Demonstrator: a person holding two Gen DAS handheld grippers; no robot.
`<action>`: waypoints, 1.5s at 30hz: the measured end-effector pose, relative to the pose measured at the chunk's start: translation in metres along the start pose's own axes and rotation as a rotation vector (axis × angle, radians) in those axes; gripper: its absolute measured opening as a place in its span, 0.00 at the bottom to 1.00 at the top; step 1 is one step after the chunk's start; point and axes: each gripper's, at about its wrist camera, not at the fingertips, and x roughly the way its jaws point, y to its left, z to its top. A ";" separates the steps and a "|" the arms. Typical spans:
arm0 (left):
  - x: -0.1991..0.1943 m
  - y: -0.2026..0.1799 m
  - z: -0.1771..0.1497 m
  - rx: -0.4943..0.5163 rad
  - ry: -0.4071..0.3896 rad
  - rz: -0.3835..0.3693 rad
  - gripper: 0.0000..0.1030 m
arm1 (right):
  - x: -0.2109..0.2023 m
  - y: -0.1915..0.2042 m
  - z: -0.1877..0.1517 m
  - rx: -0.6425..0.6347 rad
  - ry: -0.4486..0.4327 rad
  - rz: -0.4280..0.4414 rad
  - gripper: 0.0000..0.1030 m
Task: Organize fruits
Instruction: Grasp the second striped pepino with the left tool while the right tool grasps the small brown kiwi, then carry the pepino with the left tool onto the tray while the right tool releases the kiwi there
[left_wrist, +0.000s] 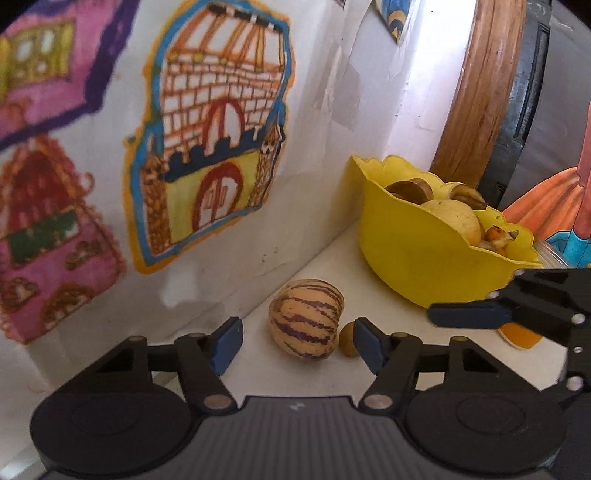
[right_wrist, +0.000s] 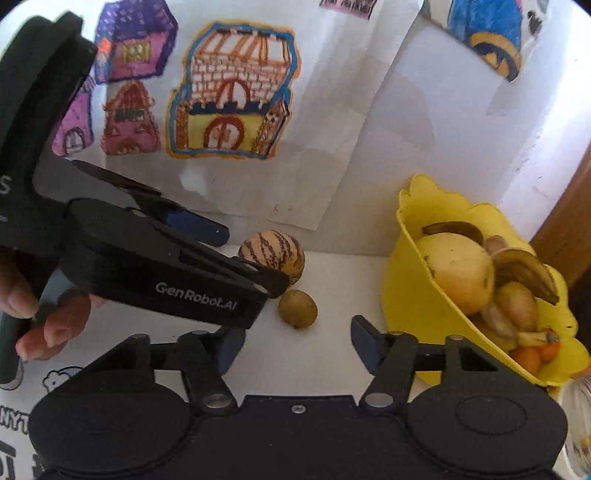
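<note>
the left gripper (left_wrist: 297, 345) is spread wide and empty, with the striped fruit (left_wrist: 306, 317) just beyond its fingers on the white table (left_wrist: 388, 295), touching a small brown fruit (left_wrist: 348, 339). the right gripper (right_wrist: 297, 345) is also wide and empty, beside the yellow bowl (right_wrist: 413, 295) of fruit.

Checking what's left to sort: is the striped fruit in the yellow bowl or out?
Out. The striped fruit lies on the white surface beside a small brown fruit, apart from the yellow bowl.

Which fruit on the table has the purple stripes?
The striped melon-like fruit, cream with purple streaks, lying by the wall. The small round brown fruit beside it is plain, and neither is in the yellow bowl.
</note>
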 end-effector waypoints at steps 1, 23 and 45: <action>0.003 -0.001 0.000 -0.002 0.004 -0.004 0.68 | 0.004 -0.001 0.001 -0.002 0.006 0.005 0.57; 0.014 0.000 0.003 -0.010 -0.006 -0.034 0.48 | 0.037 0.000 0.003 -0.064 0.021 0.034 0.25; -0.123 -0.032 -0.059 0.067 -0.009 -0.238 0.47 | -0.155 0.056 -0.068 0.121 -0.060 -0.113 0.25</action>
